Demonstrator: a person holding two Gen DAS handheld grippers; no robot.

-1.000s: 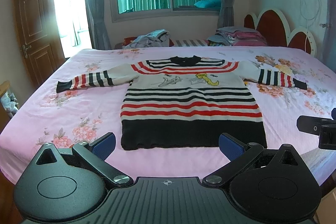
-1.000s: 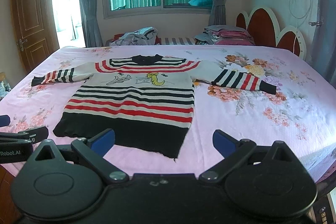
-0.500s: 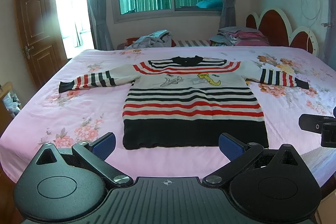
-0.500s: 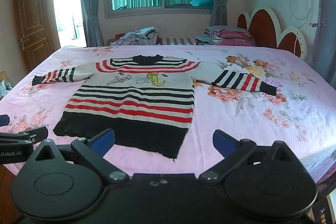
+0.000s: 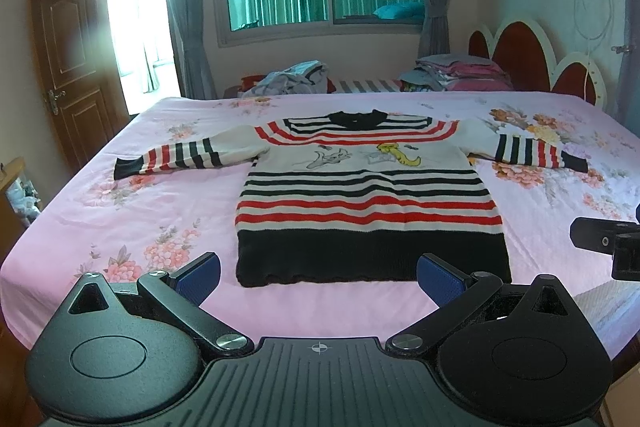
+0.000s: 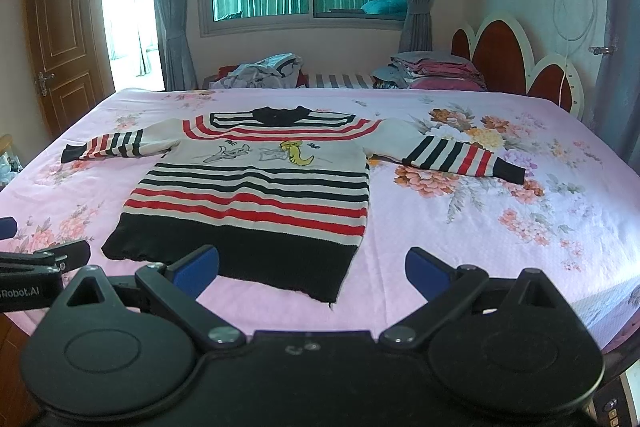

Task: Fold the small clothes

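Note:
A small striped sweater (image 5: 368, 199) (image 6: 256, 187) in red, black and cream lies flat, face up, on the pink floral bed, sleeves spread to both sides, black hem nearest me. My left gripper (image 5: 318, 277) hovers open just short of the hem's middle, nothing between its blue pads. My right gripper (image 6: 312, 269) is also open, above the hem's right corner, holding nothing. Each view catches the other gripper at its edge.
The pink floral bed (image 5: 152, 211) fills the foreground, with its near edge below the grippers. Piles of clothes (image 5: 292, 79) and folded laundry (image 5: 460, 71) sit at the far side. A red headboard (image 5: 524, 59) stands right, a wooden door (image 5: 68, 67) left.
Both cameras have tilted slightly so the sweater sits a little lower in view. The sweater has not moved and both grippers stay open.

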